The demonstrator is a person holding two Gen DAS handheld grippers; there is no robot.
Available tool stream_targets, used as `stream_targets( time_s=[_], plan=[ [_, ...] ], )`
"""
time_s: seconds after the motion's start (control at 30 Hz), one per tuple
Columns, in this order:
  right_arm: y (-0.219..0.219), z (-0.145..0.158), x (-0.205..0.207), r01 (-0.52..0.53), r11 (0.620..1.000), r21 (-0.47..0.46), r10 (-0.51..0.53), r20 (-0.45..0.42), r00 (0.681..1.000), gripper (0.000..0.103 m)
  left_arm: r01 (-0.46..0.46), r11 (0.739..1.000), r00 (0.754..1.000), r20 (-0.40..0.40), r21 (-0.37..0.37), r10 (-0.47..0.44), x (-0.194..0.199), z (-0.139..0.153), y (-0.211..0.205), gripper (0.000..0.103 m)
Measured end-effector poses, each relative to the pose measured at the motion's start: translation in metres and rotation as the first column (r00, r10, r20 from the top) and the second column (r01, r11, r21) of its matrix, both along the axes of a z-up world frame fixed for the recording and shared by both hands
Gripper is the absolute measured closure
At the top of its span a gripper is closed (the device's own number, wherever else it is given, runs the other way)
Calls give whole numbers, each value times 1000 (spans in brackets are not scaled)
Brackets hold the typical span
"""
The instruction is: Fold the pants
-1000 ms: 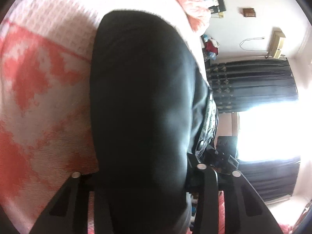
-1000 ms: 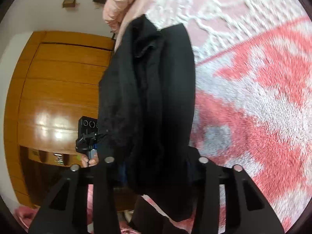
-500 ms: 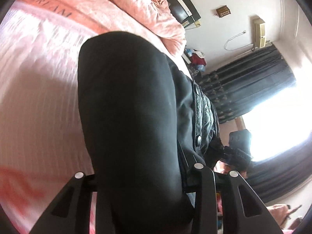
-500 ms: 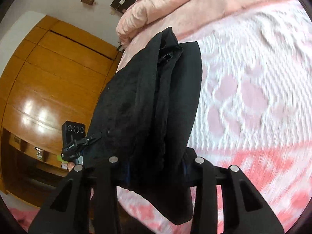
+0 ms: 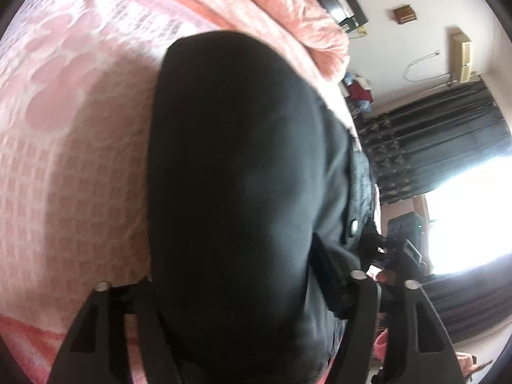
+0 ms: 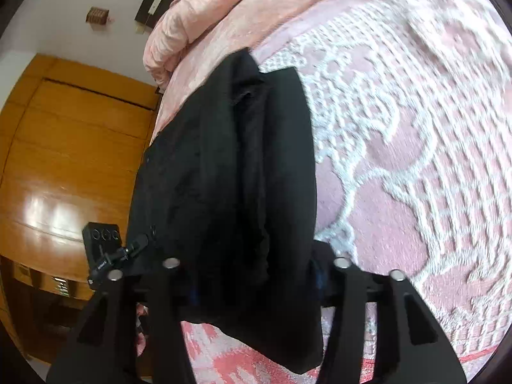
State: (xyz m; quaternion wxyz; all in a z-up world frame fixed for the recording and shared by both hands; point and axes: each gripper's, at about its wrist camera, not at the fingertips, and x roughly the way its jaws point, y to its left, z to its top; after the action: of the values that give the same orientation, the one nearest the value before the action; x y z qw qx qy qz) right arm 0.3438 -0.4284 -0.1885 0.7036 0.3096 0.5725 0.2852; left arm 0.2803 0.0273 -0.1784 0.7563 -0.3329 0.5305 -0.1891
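The black pants hang bunched between both grippers, lifted above the pink patterned bedspread. In the left wrist view my left gripper is shut on the black fabric, which fills the middle of the frame; a metal button shows at its right edge. In the right wrist view my right gripper is shut on the folded layers of the pants, which hang forward over the bedspread. The other gripper's camera body shows at left.
A rumpled pink quilt lies at the bed's head. Dark curtains and a bright window are on one side, a wooden wardrobe on the other.
Both grippers have moved with the pants toward the head of the bed; the red-patterned part of the bedspread has dropped out of view and the quilt has come closer.
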Motion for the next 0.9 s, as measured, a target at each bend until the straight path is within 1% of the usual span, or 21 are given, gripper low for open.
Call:
stream_targets(
  time_s=[0.03, 0.07, 0.13, 0.2, 0.27, 0.3, 0.33, 0.37, 0.43, 0.5, 0.53, 0.57, 0.6, 0.63, 0.7, 0.73, 0.77, 0.8, 0.83, 0.9],
  plan=[
    [-4, -1, -4, 3, 1000, -9, -3, 1, 1000, 30, -11, 1000, 1000, -4, 12, 11, -5, 3, 4, 28],
    [-8, -3, -9, 4, 1000, -9, -4, 3, 1000, 27, -21, 999, 1000, -2, 25, 21, -6, 4, 9, 23],
    [-15, -4, -17, 12, 1000, 18, -12, 4, 1000, 26, -43, 997, 999, 1, 68, 43, -9, 9, 11, 18],
    [-26, -5, -25, 39, 998, 44, -39, 2, 999, 19, -57, 993, 998, 18, 106, 56, -24, 15, 19, 16],
    [-46, -10, -39, 70, 996, 62, -69, -10, 998, 19, -68, 980, 997, 42, 186, 62, -43, 26, 19, 10],
    [-52, -10, -46, 84, 994, 65, -83, -12, 996, 19, -73, 972, 997, 51, 222, 63, -50, 31, 20, 9],
    [-54, -9, -51, 95, 993, 66, -95, -9, 995, 20, -74, 964, 996, 58, 256, 61, -56, 36, 18, 6],
    [-59, -5, -61, 108, 993, 52, -108, -2, 994, 21, -73, 957, 996, 61, 280, 58, -58, 44, 10, 4],
    [-68, 3, -84, 116, 993, -1, -116, 24, 993, 21, -76, 940, 997, 58, 333, 59, -75, 55, 4, 4],
    [-67, 17, -105, 128, 988, -86, -122, 66, 990, 21, -68, 930, 997, 68, 361, 46, -89, 66, -10, 4],
    [-64, 27, -119, 139, 981, -138, -127, 94, 987, 20, -59, 919, 997, 72, 389, 34, -108, 67, -10, 4],
    [-61, 34, -130, 152, 971, -186, -134, 109, 985, 17, -57, 908, 997, 75, 415, 29, -111, 68, -17, 4],
    [-55, 38, -135, 163, 962, -219, -139, 121, 983, 13, -57, 898, 997, 78, 436, 26, -115, 74, -24, 4],
    [-55, 38, -135, 163, 962, -219, -139, 121, 983, 12, -55, 892, 996, 85, 449, 19, -116, 77, -34, 4],
    [-38, 53, -154, 178, 935, -307, -134, 160, 978, 10, -57, 890, 995, 95, 453, 15, -129, 85, -47, 4],
    [-21, 60, -156, 183, 920, -348, -127, 176, 976, 8, -60, 888, 995, 99, 456, 17, -137, 83, -47, 4],
    [-8, 67, -157, 188, 903, -387, -119, 195, 974, 7, -65, 882, 994, 104, 467, 19, -136, 84, -53, 4],
    [2, 74, -168, 193, 876, -441, -103, 219, 970, 6, -70, 873, 994, 109, 483, 20, -136, 86, -61, 4],
    [10, 80, -175, 199, 857, -476, -91, 240, 967, 6, -75, 860, 993, 115, 505, 18, -142, 91, -65, 4],
    [24, 88, -184, 209, 821, -532, -74, 264, 962, 5, -71, 847, 991, 132, 527, 1, -149, 100, -72, 4]
  ],
)
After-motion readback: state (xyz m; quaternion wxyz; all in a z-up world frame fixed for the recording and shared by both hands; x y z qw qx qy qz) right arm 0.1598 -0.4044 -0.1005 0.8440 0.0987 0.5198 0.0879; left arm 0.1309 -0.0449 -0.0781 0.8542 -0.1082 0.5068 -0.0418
